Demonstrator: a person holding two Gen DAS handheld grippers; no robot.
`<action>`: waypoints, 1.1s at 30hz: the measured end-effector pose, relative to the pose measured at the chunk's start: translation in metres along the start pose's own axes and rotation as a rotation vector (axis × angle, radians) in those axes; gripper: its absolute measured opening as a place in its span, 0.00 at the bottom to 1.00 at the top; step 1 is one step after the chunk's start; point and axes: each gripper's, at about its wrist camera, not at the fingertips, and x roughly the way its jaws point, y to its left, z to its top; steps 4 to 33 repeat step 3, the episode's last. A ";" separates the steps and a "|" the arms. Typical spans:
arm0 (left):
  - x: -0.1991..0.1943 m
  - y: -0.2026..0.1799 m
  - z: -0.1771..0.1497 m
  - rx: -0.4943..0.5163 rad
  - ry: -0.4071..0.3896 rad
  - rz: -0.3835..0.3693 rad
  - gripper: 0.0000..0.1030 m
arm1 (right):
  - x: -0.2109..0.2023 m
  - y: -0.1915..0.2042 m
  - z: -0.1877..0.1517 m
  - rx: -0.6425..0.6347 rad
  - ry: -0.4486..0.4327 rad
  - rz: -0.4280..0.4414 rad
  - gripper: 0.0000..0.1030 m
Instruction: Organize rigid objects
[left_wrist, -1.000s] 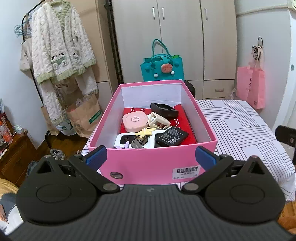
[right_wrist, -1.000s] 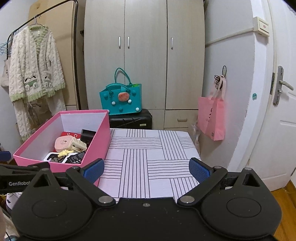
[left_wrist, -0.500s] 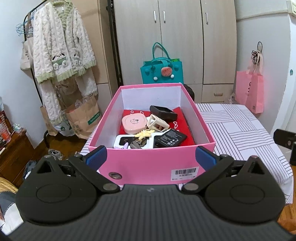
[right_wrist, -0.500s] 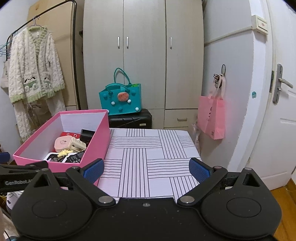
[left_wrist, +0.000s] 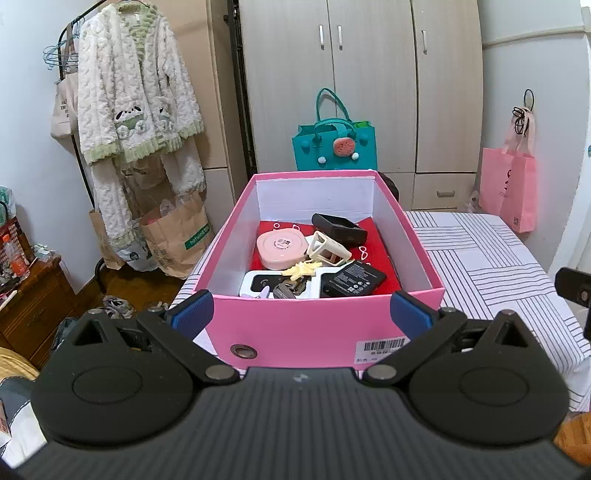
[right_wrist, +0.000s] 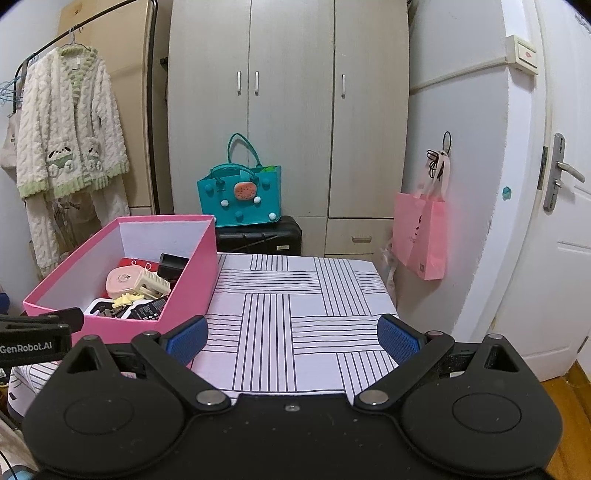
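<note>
Landmark: pink box (left_wrist: 325, 325), standing at the left edge of my striped worktop (right_wrist: 295, 317), open at the top.

Inside the box, all loose and overlapping:
- round pink case (left_wrist: 282, 248), middle of the floor, lying flat
- cream plastic frame (left_wrist: 328, 250), just beside the pink case, tipped on its side against its neighbours
- black tray (left_wrist: 340, 229), toward the far wall, tilted
- flat black battery pack (left_wrist: 352, 282), against the near wall, label upward
- white device (left_wrist: 258, 284), near-left corner, partly under a yellow clip (left_wrist: 301, 269) and some metal keys (left_wrist: 290, 290)
- red card (left_wrist: 380, 254) beneath all of these, as a lining

Judgement: the pieces lie heaped, not ranked, so this fits either a box gathered full or one waiting to be sorted out onto the bare cloth beside it.

My left gripper (left_wrist: 301, 314): jaws spread wide, empty, held just before the near wall of the box, aimed across its contents.

My right gripper (right_wrist: 291, 338): jaws spread wide, empty, held over the worktop to the right of the box, where nothing lies.
</note>
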 end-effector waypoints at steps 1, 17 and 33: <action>0.000 0.000 0.000 -0.002 0.001 -0.001 1.00 | 0.000 0.000 -0.001 -0.001 0.001 -0.002 0.97; 0.000 0.001 0.001 -0.002 0.007 -0.003 1.00 | 0.001 0.000 0.000 -0.004 0.002 -0.004 0.97; 0.000 0.001 0.001 -0.002 0.007 -0.003 1.00 | 0.001 0.000 0.000 -0.004 0.002 -0.004 0.97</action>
